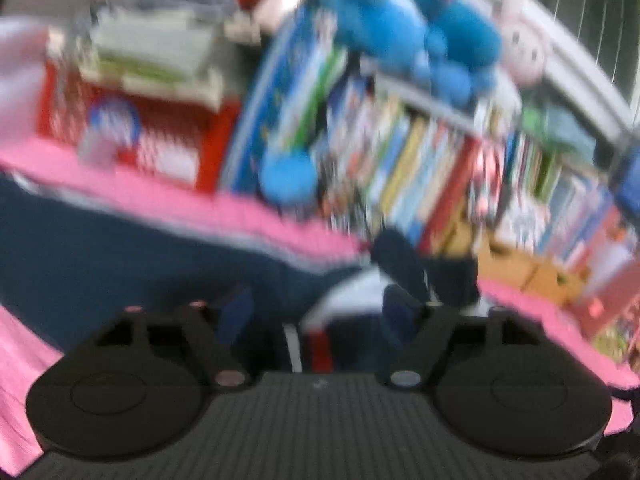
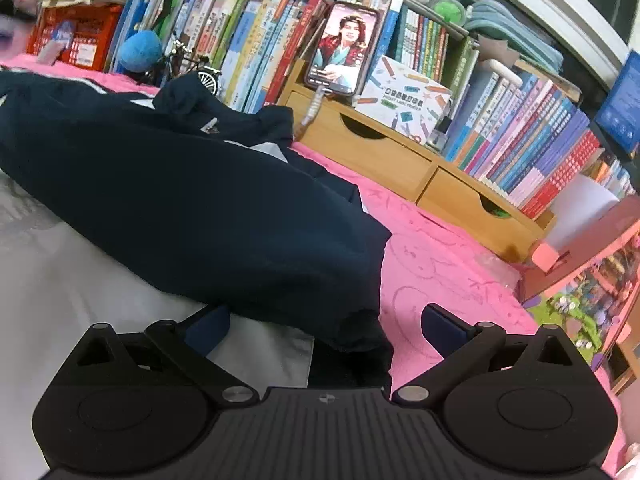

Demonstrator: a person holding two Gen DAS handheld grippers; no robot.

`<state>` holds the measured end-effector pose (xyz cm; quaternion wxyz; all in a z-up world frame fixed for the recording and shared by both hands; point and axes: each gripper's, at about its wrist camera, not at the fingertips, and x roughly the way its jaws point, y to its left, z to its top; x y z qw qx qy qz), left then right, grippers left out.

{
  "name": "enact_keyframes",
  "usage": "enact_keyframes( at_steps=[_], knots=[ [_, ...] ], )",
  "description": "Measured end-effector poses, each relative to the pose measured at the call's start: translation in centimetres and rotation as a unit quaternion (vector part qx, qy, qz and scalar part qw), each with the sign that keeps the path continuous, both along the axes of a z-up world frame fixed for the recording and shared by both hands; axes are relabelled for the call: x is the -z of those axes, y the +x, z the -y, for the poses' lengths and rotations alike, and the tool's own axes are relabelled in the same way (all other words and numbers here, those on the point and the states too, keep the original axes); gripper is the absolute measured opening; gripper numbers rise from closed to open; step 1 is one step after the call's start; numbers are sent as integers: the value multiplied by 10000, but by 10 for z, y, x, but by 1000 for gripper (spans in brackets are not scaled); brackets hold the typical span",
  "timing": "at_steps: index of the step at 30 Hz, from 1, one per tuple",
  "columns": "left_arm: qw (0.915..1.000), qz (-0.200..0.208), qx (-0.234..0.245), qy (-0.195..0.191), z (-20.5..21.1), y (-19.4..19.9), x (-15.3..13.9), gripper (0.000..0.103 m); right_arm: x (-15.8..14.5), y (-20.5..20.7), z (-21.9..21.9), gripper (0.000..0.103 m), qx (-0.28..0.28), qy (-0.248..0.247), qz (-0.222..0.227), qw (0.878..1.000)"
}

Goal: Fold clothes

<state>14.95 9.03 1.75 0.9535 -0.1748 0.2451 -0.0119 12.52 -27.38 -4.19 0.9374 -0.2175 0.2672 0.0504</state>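
**A:** where's the navy garment (image 2: 192, 200) sitting?

**B:** bunched on the pink cover (image 2: 440, 264), its corner lying between the right gripper (image 2: 324, 328) fingers, jaws spread, nothing pinched. Left gripper (image 1: 316, 314): blurry, jaws apart, fabric just ahead.

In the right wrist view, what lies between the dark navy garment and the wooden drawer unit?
Only bare pink patterned bedcover lies between the dark navy garment and the wooden drawer unit, shown in the right wrist view.

I could read "POCKET LABEL PRINTER" on the white box (image 2: 402, 98) beside the phone (image 2: 341, 49); the book spines (image 2: 532, 152) and red crate (image 2: 76, 38) carried print too small to read.
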Motion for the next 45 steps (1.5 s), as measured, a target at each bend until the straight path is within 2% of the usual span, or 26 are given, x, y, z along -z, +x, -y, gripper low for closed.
enact_keyframes(
  at_steps=[3,5,6,7,8,11,13,15,18,20,21,22,23,24,25,27,28,30,32,34,35,36,38,39,43,45],
  knots=[
    [9987,-494,-8,142,11,17,22,92,-1,-1,4,103,45,127,-37,9999],
    [9979,-596,-46,230,18,21,34,97,-1,-1,4,103,66,135,-30,9999],
    [9975,-641,-65,273,21,22,40,89,-1,-2,2,103,69,101,-6,9999],
    [9970,-682,-54,349,26,23,39,75,0,-3,1,103,71,62,21,10000],
    [9972,-674,-11,320,30,22,36,48,0,-5,-1,103,69,6,71,10000],
    [9978,-427,342,-375,30,16,19,35,-8,-26,-10,103,-182,11,451,9988],
    [9945,-242,698,-741,34,13,5,35,-22,-45,-24,103,-779,260,676,9943],
    [9891,-51,1023,-1058,41,7,-12,34,-38,-62,-44,103,-1534,516,862,9830],
    [9727,264,1612,-1649,54,-2,-38,34,-47,-60,-86,103,-2062,467,1010,9722],
    [9602,488,2040,-1845,67,-6,-55,34,-53,-57,-114,103,-2386,416,1102,9640],
    [9548,643,2245,-1838,75,-11,-64,33,-53,-50,-125,97,-2314,396,1195,9647],
    [9490,802,2448,-1820,82,-17,-73,32,-54,-42,-127,85,-2100,442,1270,9684],
    [9465,957,2549,-1729,85,-22,-79,32,-56,-34,-127,41,-1867,500,1340,9720],
    [9441,1111,2639,-1631,87,-28,-85,33,-60,-23,-119,10,-1494,613,1283,9785],
    [9414,1265,2727,-1532,90,-34,-90,33,-66,-13,-99,9,-1184,804,1229,9820],
    [9440,1445,2691,-1245,88,-42,-92,40,-77,3,-49,10,-522,1073,1196,9856],
    [9452,1531,2667,-1099,87,-46,-92,40,-82,8,-19,10,-107,1026,1290,9863],
    [9540,1462,2510,-734,85,-46,-84,44,-92,13,53,10,907,826,1548,9803],
    [9622,1260,2374,-442,86,-44,-74,46,-99,13,130,10,2043,667,1782,9602],
    [9681,1008,2285,-191,90,-40,-63,46,-104,13,218,14,3351,715,1923,9196],
    [9698,890,2270,-67,93,-36,-57,47,-106,10,257,28,3888,843,1917,8972],
    [9711,787,2255,42,97,-35,-51,49,-107,4,291,56,4232,1097,1795,8813],
    [9715,572,2294,178,107,-30,-39,52,-105,-15,320,85,4387,1526,1751,8681],
    [9714,447,2319,233,111,-28,-32,54,-103,-24,332,91,4439,1734,1740,8617],
    [9672,-5,2484,535,136,-18,-9,55,-90,-36,311,95,3686,1579,1388,9055],
    [9618,-147,2645,698,150,-14,-1,55,-83,-37,282,95,3029,1816,1049,9296]
  ],
)
